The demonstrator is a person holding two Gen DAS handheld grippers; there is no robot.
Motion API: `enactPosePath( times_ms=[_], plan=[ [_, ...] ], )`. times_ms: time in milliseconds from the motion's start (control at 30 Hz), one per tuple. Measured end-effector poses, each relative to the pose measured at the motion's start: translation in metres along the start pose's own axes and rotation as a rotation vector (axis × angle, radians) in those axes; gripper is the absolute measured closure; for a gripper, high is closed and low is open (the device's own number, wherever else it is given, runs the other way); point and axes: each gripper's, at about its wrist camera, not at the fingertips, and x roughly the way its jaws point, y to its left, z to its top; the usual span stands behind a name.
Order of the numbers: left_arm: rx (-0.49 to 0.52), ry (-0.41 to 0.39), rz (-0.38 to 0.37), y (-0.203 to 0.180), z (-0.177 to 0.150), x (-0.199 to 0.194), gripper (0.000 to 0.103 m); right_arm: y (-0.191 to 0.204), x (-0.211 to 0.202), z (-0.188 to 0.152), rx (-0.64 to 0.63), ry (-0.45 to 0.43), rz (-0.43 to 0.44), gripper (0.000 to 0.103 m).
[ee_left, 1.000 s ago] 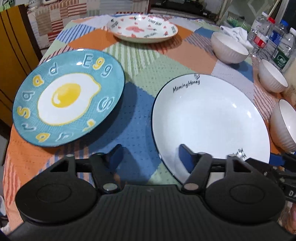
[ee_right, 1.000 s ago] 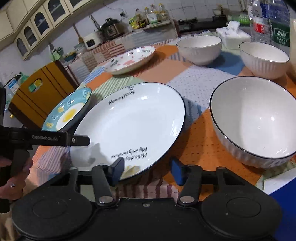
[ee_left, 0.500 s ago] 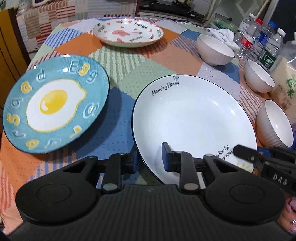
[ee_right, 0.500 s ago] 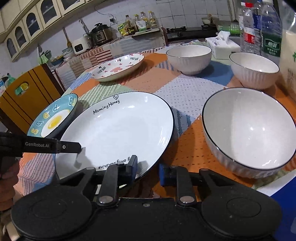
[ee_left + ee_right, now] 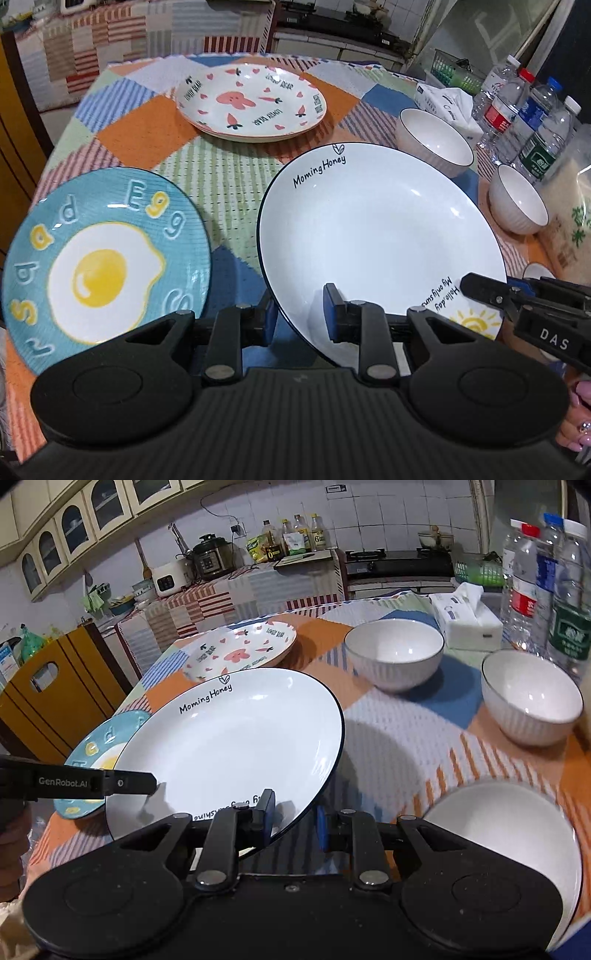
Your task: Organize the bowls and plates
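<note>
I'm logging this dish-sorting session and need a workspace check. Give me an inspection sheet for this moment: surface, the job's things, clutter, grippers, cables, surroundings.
Surface: patchwork tablecloth covers the table.
Job's things: white plate lifted off the cloth and tilted, its near rim between both grippers' fingers; blue egg plate to its left; pink rabbit plate at the far side; three white bowls on the right.
Clutter: water bottles, tissue pack, a bag.
Grippers: left gripper and right gripper each straddle the plate's rim, closed on it.
Cables: one power cord on the far wall by the cooker.
Surroundings: kitchen counter with appliances, wall cupboards, wooden chair.
</note>
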Motion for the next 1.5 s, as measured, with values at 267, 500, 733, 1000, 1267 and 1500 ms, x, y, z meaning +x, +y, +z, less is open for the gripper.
enactPosePath(
  times_ms=[267, 500, 733, 1000, 1267, 1500],
  plan=[
    [-0.010, 0.036, -0.031, -0.003, 0.010, 0.028, 0.079, -0.013, 0.023, 0.021, -0.024, 0.072, -0.042, 0.076],
    [-0.007, 0.061, -0.039, -0.002, 0.015, 0.044, 0.079, -0.020, 0.039, 0.028, -0.022, 0.121, -0.070, 0.076],
    [-0.003, 0.129, -0.044, -0.007, 0.018, 0.053, 0.079, -0.014, 0.049, 0.036, -0.064, 0.190, -0.144, 0.076],
    [-0.026, 0.196, -0.020, -0.011, 0.023, 0.056, 0.079, -0.003, 0.065, 0.041, -0.134, 0.269, -0.266, 0.068],
    [-0.011, 0.204, -0.015, -0.011, 0.031, 0.024, 0.079, 0.006, 0.038, 0.057, -0.176, 0.189, -0.280, 0.056],
    [-0.016, 0.207, -0.024, -0.001, 0.030, -0.010, 0.079, 0.024, 0.007, 0.067, -0.168, 0.149, -0.197, 0.047]
  ],
)
